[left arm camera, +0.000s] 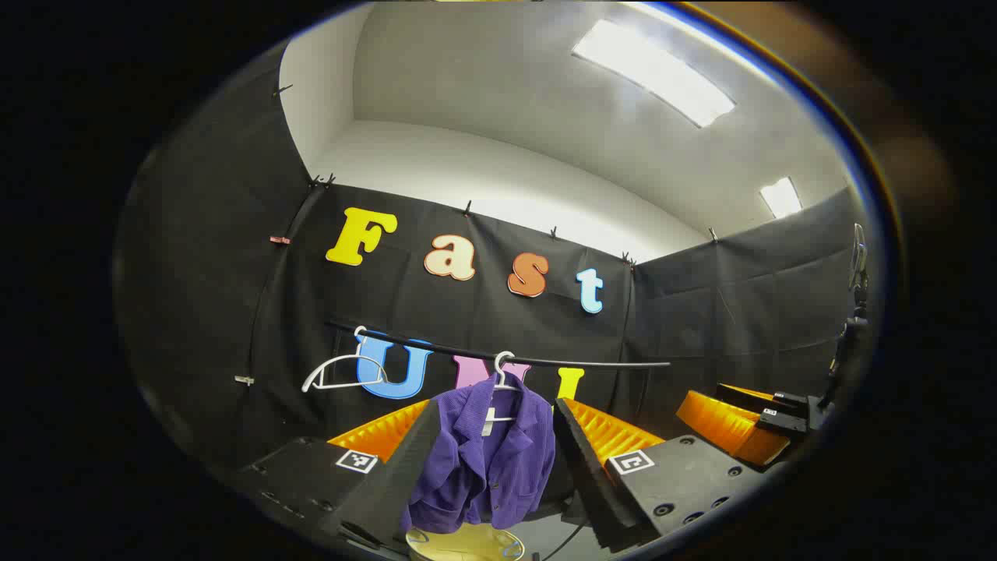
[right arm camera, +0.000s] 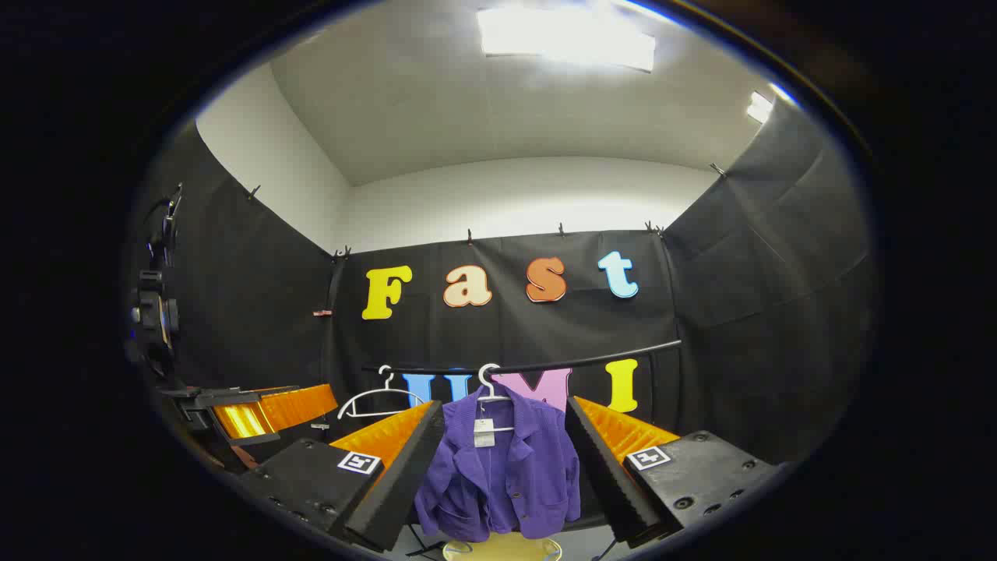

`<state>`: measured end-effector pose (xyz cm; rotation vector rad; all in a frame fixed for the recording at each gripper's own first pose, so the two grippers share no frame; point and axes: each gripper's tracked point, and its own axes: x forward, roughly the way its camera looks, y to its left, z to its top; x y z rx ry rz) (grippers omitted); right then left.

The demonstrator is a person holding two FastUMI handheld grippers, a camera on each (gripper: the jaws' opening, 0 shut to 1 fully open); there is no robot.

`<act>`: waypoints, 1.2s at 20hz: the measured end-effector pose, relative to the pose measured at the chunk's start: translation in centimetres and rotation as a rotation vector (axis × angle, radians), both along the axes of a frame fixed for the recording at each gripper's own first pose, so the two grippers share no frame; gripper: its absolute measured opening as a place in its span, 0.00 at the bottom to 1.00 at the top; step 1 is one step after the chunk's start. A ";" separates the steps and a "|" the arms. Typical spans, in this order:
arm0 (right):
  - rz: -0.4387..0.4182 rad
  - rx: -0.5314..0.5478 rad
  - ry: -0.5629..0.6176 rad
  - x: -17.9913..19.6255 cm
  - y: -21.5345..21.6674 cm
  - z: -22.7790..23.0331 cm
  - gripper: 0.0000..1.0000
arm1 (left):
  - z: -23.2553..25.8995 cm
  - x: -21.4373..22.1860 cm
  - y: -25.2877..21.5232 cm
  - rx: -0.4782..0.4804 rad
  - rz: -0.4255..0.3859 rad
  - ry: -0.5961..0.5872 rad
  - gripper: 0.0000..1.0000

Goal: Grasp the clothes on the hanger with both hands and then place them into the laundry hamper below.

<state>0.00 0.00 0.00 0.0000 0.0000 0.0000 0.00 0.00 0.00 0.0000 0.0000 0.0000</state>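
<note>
Left gripper view looks along the left gripper [left arm camera: 493,467], whose two fingers stand wide apart and hold nothing. Framed between them hangs the purple jacket [left arm camera: 487,460] on a white hanger [left arm camera: 505,374], hooked over a black rail [left arm camera: 498,354]. A second, bare hanger [left arm camera: 343,372] sits further along the rail on the left of the picture. Below the jacket's hem the pale rim of the laundry hamper [left arm camera: 467,544] shows. The fingers appear to flank the cloth without pressing it, though the fisheye makes the gap hard to judge. Off at the right edge the right gripper [left arm camera: 748,425] shows, well apart from the garment.

Right gripper view gives much the same picture from the other hand. Here the right gripper [right arm camera: 502,475] is also spread open and empty, with the purple jacket [right arm camera: 502,475] hanging between its fingers on the white hanger [right arm camera: 491,387], a small tag at the collar. The bare hanger [right arm camera: 382,399] is to the left on the black rail [right arm camera: 530,365], and the laundry hamper [right arm camera: 502,550] peeks in beneath the hem. The left gripper [right arm camera: 257,413] shows at the left, away from the cloth.

The step in hand looks like the approach before the grasp. To do it well, each gripper should go to its own shoulder of the jacket, close on a good fold of cloth rather than the hanger wire, then lift the garment clear of the hanger's ends before lowering it straight down into the hamper.
</note>
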 end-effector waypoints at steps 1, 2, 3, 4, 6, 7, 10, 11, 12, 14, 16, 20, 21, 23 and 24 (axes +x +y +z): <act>0.000 -0.002 -0.002 0.1 0.0 0.0 0.98 | 0.2 -0.1 0.1 -0.001 0.001 -0.002 0.91; 0.000 -0.006 -0.005 0.0 0.0 0.1 0.98 | 0.1 0.0 0.1 -0.001 0.002 -0.003 0.91; -0.002 -0.009 -0.007 0.0 0.0 0.2 0.98 | 0.2 0.0 0.2 0.000 0.002 -0.003 0.91; -0.003 -0.012 -0.007 0.0 0.0 0.2 0.98 | 0.0 0.0 0.2 0.002 0.001 -0.001 0.91; -0.007 -0.016 -0.002 0.2 0.0 -0.1 0.98 | -0.3 0.1 0.2 0.012 -0.001 0.006 0.91; -0.010 -0.018 0.001 0.2 -0.2 -0.2 0.98 | -0.4 0.2 0.2 0.019 -0.001 0.010 0.91; -0.016 -0.021 0.001 0.3 -0.2 -0.1 0.98 | -0.6 0.5 0.1 0.026 -0.005 0.015 0.91; -0.019 -0.024 0.000 0.4 -0.3 0.0 0.98 | -0.5 0.6 0.1 0.030 -0.005 0.013 0.91; -0.021 -0.026 0.000 0.4 -0.3 -0.1 0.98 | -0.5 0.6 0.2 0.035 -0.006 0.012 0.91; -0.029 -0.030 0.000 0.3 -0.2 -0.1 1.00 | -0.8 0.8 0.2 0.039 -0.013 0.018 0.91; -0.039 -0.035 0.003 0.2 -0.3 -0.2 0.98 | -0.8 1.0 0.2 0.035 -0.023 0.022 0.91; -0.058 -0.043 0.006 0.2 -0.2 -0.2 0.98 | -0.5 1.4 0.3 0.027 -0.047 0.008 0.91; -0.061 -0.050 0.005 0.2 -0.1 -0.2 0.98 | -0.4 1.6 0.4 0.027 -0.050 0.003 0.91; -0.064 -0.071 -0.001 0.5 0.3 -0.1 0.98 | -0.3 1.7 0.5 0.021 -0.060 -0.005 0.91; -0.064 -0.076 -0.002 0.2 0.4 -0.1 0.98 | -0.4 1.8 0.5 0.016 -0.065 -0.004 0.91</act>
